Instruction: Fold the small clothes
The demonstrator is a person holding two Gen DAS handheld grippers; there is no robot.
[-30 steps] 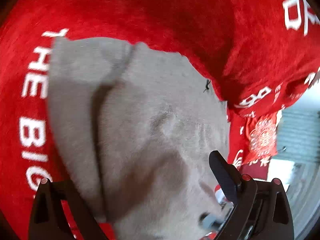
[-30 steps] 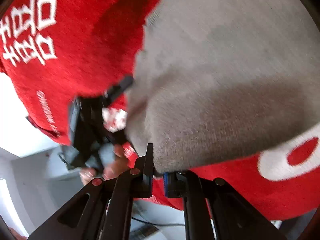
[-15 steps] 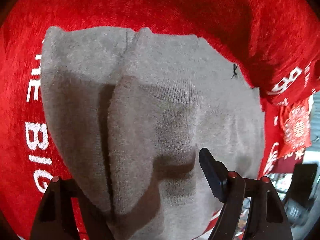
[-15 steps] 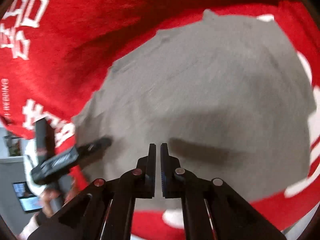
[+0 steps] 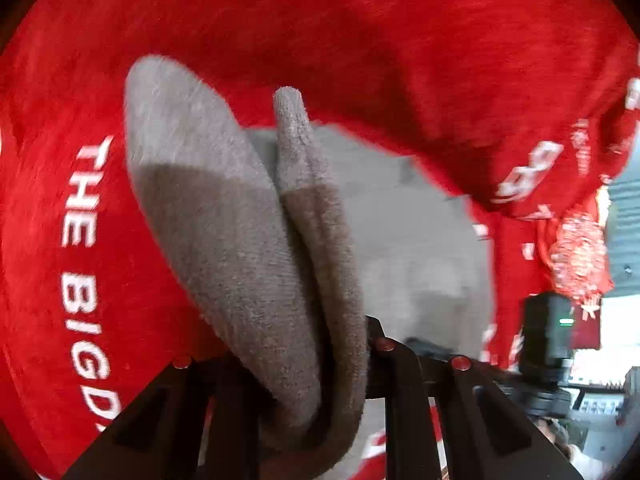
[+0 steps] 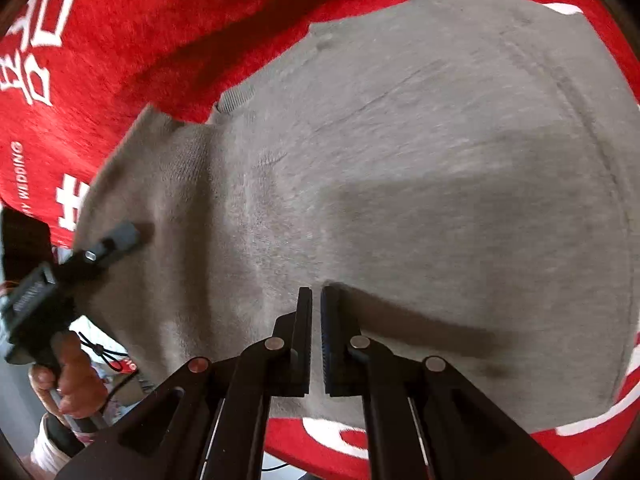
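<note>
A small grey knit garment (image 6: 400, 184) lies spread on a red cloth (image 6: 168, 24) with white lettering. My left gripper (image 5: 304, 364) is shut on a bunched fold of the grey garment (image 5: 248, 248) and lifts it off the cloth; the fold hides the fingertips. In the right wrist view the left gripper (image 6: 116, 240) grips the garment's left edge. My right gripper (image 6: 316, 300) hovers over the garment's near middle, its jaws nearly together with nothing between them.
The red cloth (image 5: 440, 60) covers the table and hangs over its edge at the right. My right gripper's body (image 5: 548, 340) shows at the lower right of the left wrist view. A hand (image 6: 72, 380) holds the left gripper's handle.
My left gripper has closed on the grey garment and raised a fold of it. My right gripper let go of the garment edge one second ago and now stays shut and empty above it.
</note>
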